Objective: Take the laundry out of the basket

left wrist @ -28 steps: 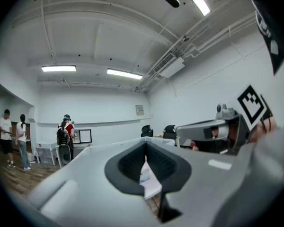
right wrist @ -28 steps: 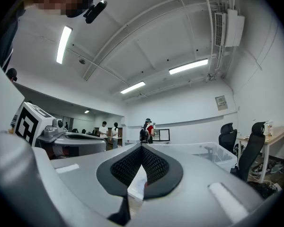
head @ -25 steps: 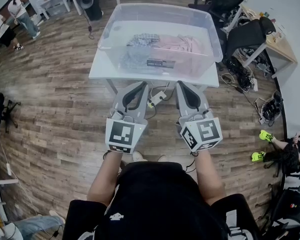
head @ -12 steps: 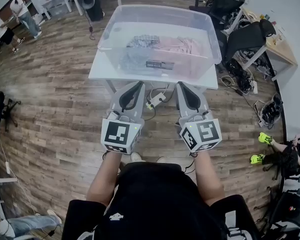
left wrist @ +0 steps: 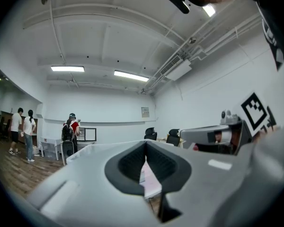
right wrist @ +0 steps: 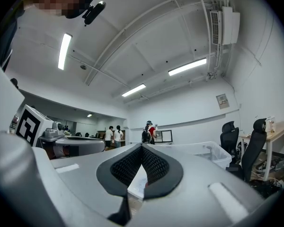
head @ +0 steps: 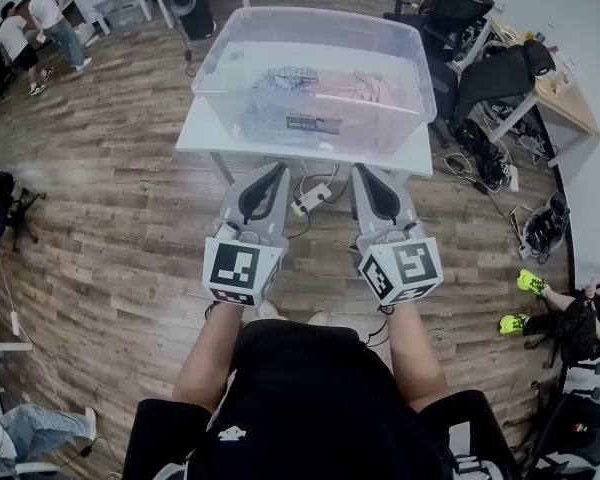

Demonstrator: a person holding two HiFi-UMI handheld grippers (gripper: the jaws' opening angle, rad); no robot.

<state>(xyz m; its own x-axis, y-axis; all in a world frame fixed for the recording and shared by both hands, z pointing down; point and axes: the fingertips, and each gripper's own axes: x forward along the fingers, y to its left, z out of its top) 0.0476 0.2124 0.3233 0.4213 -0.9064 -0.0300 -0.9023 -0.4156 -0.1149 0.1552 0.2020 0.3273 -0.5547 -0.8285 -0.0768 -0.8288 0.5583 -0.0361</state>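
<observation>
A clear plastic basket [head: 315, 128] stands on a white table [head: 205, 133] straight ahead. Inside lie a grey plaid cloth [head: 280, 80] and a pink cloth [head: 365, 88]. My left gripper [head: 277, 168] and right gripper [head: 362, 169] are held side by side just short of the table's front edge, pointing level at the basket. Both are shut with nothing between the pads. In the left gripper view the left gripper [left wrist: 146, 143] has its pads pressed together, with the basket [left wrist: 88, 148] behind them. The right gripper [right wrist: 142, 146] looks the same, the basket [right wrist: 203, 150] beyond it.
A power strip and cables [head: 315, 196] lie on the wood floor under the table. Black office chairs [head: 490, 68] and a desk [head: 560, 98] crowd the right side, with more cables [head: 485, 153] below. Two people [head: 40, 13] stand far left. A seated person's neon shoes [head: 525, 283] show at right.
Both grippers have shifted slightly in front of the table and stay shut and empty. The people at the far left have walked a little further on.
</observation>
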